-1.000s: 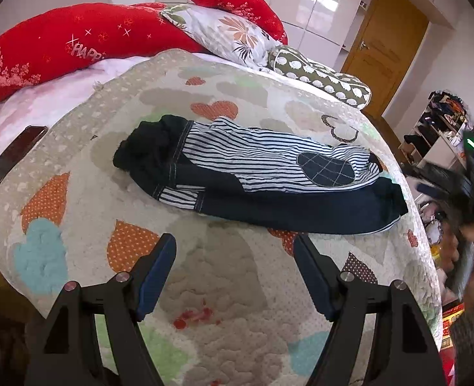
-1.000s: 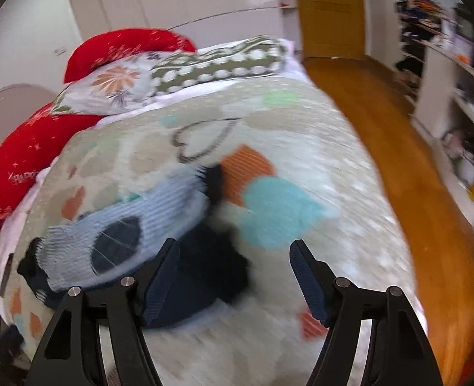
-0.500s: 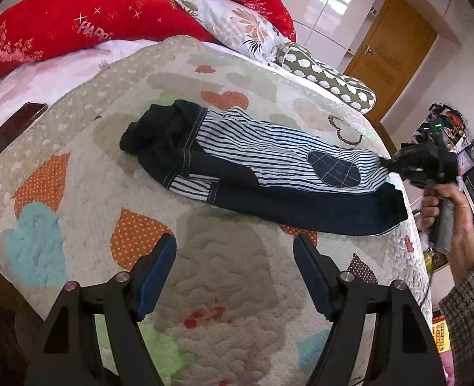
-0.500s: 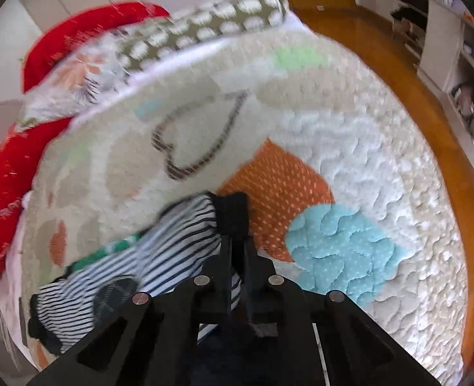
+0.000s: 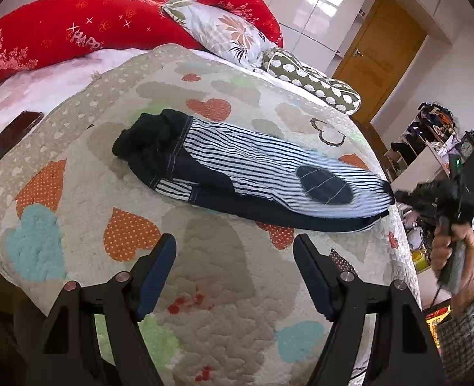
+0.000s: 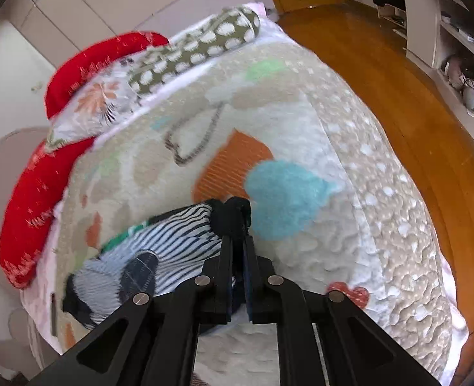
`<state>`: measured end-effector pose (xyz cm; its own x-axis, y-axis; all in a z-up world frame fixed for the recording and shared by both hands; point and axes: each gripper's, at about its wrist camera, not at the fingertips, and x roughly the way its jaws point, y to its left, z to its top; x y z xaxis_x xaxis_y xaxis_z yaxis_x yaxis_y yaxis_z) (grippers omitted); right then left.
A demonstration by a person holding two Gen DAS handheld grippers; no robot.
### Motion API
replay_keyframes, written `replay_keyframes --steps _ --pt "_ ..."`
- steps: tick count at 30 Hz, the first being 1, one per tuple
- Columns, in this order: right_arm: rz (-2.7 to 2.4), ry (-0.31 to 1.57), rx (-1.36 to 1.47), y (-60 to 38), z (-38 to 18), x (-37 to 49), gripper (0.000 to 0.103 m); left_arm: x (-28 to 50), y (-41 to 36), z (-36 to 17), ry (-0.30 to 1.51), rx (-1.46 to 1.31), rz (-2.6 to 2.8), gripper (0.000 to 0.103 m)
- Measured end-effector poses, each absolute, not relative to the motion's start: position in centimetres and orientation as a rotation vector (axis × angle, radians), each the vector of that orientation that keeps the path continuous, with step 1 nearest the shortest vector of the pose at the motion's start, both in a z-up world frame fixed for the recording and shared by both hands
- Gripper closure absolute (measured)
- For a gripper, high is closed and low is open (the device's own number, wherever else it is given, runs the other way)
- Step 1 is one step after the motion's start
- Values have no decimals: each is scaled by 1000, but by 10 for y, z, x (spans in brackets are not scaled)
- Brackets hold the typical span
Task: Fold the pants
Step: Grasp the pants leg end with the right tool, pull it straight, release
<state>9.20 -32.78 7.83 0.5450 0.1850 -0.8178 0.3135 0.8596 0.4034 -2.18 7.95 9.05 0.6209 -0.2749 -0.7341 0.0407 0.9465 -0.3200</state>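
Pants [image 5: 256, 177] are lying lengthwise across the middle of the heart-patterned quilt [image 5: 76, 148] on the bed, one leg already laid over the other, striped side up, waistband end toward the phone [image 5: 10, 138] and cuffs toward the quilt's far corner. This arrangement is consistent with a lengthwise fold being done and a crosswise fold being due.

Right gripper [image 6: 238, 222] is sitting at the cuff end of the pants, its jaws clenched on the dark hem; the grip at that end is judged to be for carrying the cuffs over toward the waistband. Left gripper [image 5: 233, 273] is hovering over bare quilt on the near side of the pants, jaws released and holding nothing, well apart from the fabric; it is judged to be waiting to pin or take the waistband end.

Left wrist view is showing the full length of the pants, the phone beside the quilt, the red pillows [image 5: 76, 32] beyond, and the person's hand [image 5: 449, 251] on the right tool. Right wrist view alone is showing the hem pinched between the jaws, which the other view is rendering only as a blur.
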Motion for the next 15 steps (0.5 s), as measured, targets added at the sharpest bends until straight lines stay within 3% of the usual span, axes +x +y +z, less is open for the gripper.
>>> replay_keyframes --steps 10,15 --pt "-63 827 476 -312 92 44 95 -18 66 77 922 -267 -187 29" --pt "70 915 584 -291 61 68 95 -23 64 81 907 -243 -188 29"
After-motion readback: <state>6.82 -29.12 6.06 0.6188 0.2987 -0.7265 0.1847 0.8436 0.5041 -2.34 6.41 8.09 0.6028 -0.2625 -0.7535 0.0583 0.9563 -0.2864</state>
